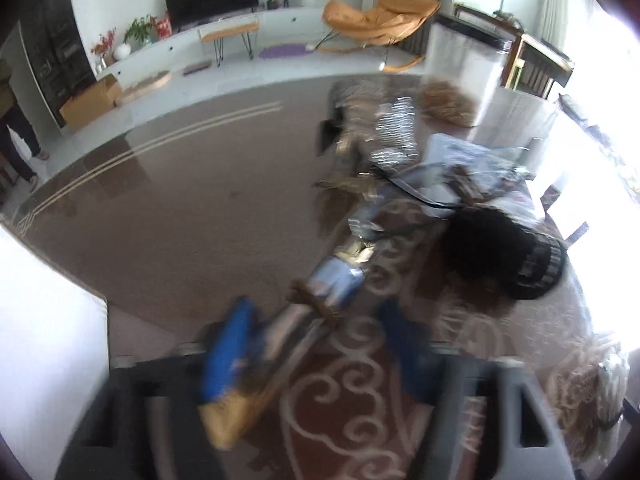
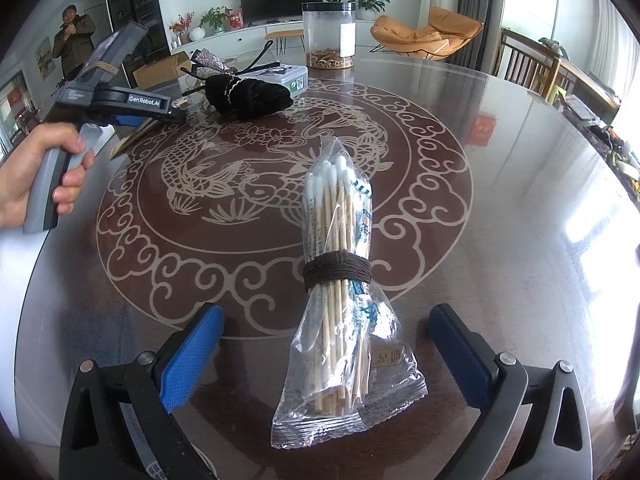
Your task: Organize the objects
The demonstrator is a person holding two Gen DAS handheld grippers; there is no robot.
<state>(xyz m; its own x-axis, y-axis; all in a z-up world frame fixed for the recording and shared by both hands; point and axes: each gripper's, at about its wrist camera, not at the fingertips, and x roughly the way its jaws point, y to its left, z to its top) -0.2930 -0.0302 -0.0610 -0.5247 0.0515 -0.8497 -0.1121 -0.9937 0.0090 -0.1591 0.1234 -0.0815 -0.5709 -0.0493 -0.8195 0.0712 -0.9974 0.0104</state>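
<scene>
Closing my left gripper (image 1: 316,360) on a thin bundle (image 1: 304,320) I can't identify; blur hides contact. Right gripper (image 2: 320,356) gapes around the swab pack (image 2: 340,280) on the table (image 2: 520,240): I'd squeeze at its band.

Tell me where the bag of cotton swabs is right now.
In the right wrist view, the bag of cotton swabs lies on the table, between the open right gripper fingers, untouched.
</scene>
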